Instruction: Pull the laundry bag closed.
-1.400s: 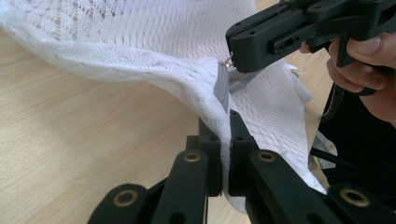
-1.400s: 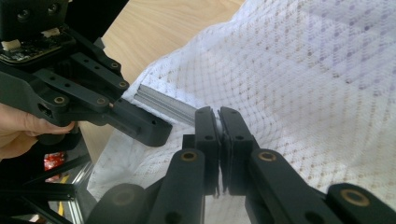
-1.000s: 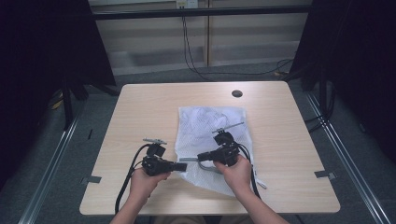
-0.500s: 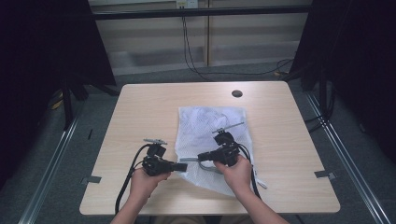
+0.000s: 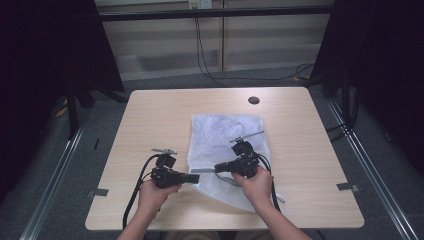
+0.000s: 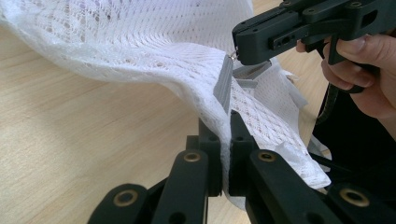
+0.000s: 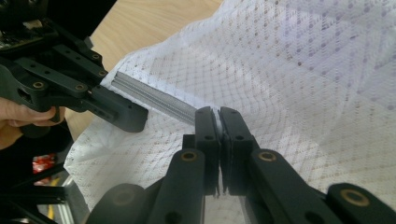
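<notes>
- A white mesh bag (image 5: pixel 225 145) lies on the table (image 5: pixel 150 115), right of centre, its near end lifted off the wood
- A grey zipper (image 7: pixel 154 99) runs along the bag's near left edge, between the two grippers
- The left gripper (image 5: pixel 196 177) sits at the bag's left edge, held in the left hand (image 5: pixel 152 192), and points right
- In the left gripper view its jaws are pressed together on the mesh edge just below the zipper (image 6: pixel 225 84), cloth draped over both sides of them
- The right gripper (image 5: pixel 218 168) is over the bag, held in the right hand (image 5: pixel 257 185), and points left toward the other gripper
- In the right gripper view its jaws are closed with hardly a gap, pinching something at the zipper's end; the mesh (image 7: pixel 303 70) spreads behind them
- In the left gripper view the right gripper (image 6: pixel 240 49) has a small metal zipper pull (image 6: pixel 232 56) at its tip
- The two grippers' tips are near each other, with the zipper stretched between them
- A dark round hole (image 5: pixel 253 100) is in the table near its far edge, well apart from the bag
- Black cables (image 5: pixel 135 192) trail from the grippers toward the near table edge
</notes>
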`<state>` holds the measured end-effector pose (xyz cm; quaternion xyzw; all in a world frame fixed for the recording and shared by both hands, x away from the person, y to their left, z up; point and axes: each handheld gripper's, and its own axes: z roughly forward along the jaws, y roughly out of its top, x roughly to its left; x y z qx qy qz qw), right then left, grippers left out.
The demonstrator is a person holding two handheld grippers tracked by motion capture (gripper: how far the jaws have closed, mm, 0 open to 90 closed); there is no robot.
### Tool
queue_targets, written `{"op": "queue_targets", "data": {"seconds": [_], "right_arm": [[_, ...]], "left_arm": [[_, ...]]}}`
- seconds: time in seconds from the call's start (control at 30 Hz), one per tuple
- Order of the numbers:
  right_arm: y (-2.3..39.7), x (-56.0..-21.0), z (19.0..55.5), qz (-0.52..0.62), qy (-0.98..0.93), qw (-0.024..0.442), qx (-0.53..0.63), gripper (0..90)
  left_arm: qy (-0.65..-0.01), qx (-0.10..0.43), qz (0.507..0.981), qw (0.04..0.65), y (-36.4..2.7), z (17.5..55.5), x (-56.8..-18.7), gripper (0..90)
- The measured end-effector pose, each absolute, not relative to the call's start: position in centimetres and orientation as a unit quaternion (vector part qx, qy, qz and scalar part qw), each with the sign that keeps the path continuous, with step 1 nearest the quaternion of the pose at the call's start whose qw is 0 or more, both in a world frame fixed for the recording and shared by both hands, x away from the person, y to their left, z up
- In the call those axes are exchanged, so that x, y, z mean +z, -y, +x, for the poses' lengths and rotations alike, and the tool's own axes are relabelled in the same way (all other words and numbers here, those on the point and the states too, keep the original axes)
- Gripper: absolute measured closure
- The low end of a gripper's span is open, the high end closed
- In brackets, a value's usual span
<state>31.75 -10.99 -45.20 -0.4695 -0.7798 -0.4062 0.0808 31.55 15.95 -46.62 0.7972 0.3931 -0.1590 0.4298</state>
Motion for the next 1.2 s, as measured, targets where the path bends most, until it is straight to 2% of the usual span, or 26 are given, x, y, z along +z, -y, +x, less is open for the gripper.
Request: {"op": "queue_targets", "data": {"seconds": [1.2], "right_arm": [[13.5,-45.2,31.7,-0.486,0.776,0.061,-0.398,86.9]], "left_arm": [[-0.403,-0.161,0.789,0.435,-16.7,31.6,-46.5,88.5]]}}
